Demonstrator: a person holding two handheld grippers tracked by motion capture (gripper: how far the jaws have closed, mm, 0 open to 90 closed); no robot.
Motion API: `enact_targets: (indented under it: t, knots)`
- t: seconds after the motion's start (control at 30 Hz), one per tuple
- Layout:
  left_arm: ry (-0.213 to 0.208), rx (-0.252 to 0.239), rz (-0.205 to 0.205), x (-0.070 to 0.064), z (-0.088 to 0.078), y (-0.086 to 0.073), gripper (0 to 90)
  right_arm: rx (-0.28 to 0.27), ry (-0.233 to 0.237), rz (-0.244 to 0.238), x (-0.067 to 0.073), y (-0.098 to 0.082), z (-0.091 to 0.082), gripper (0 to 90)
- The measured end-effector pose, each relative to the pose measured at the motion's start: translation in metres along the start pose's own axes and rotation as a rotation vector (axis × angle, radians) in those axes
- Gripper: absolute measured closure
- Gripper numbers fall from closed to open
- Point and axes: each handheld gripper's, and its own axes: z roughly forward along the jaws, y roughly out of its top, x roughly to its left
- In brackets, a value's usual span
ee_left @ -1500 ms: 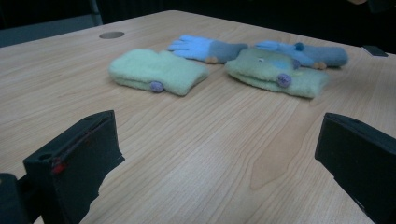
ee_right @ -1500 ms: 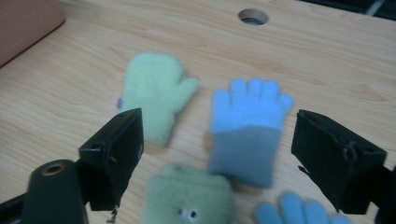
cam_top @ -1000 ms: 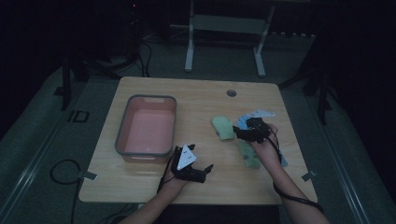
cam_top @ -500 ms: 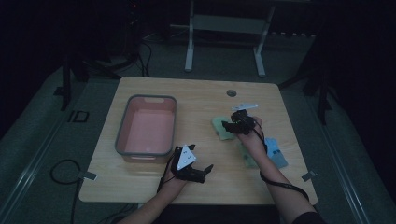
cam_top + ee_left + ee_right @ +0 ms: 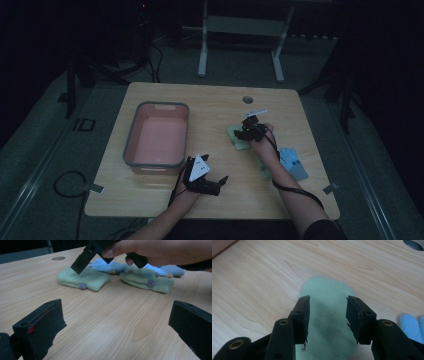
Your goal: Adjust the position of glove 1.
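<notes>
A pale green mitten (image 5: 236,140) lies right of the table's middle, with a purple dot on its cuff (image 5: 83,278). My right gripper (image 5: 248,131) hangs just over it, tilted down. Its jaws have just been closing. They stand partly apart with the mitten (image 5: 327,290) between and below them, and the pads are not pressing on it (image 5: 328,302). A second green mitten (image 5: 146,281) lies under the right forearm, and a blue glove (image 5: 292,162) lies beside it. My left gripper (image 5: 207,181) rests near the front edge, its jaws wide open around nothing (image 5: 117,322).
A pink tub with a grey rim (image 5: 129,145) stands at the table's left, close to the left gripper. A round cable hole (image 5: 248,99) sits near the far edge. Bare wood (image 5: 105,312) stretches between the left gripper and the mittens.
My right gripper has moved left and down, away from the blue glove and onto the farther green mitten, with its jaws narrower. The left gripper has stayed put.
</notes>
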Motion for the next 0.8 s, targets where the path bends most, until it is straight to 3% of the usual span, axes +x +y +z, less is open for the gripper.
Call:
enact_targets:
  t: [0.33,0.47,0.67,0.8]
  knots:
    - [0.008,0.006,0.030,-0.003,0.000,0.000,0.3,0.043,-0.012,-0.043,-0.004,-0.007,0.012,55.4]
    - [0.006,0.005,0.021,-0.002,0.000,0.000,0.3,0.027,-0.019,-0.049,-0.001,-0.009,0.014,63.4]
    - [0.011,0.007,0.027,-0.003,0.001,0.000,0.3,0.027,-0.030,-0.063,0.002,-0.008,0.015,67.3]
    - [0.015,0.011,0.032,-0.004,0.001,0.000,0.3,0.045,-0.030,-0.048,0.004,-0.004,0.016,77.4]
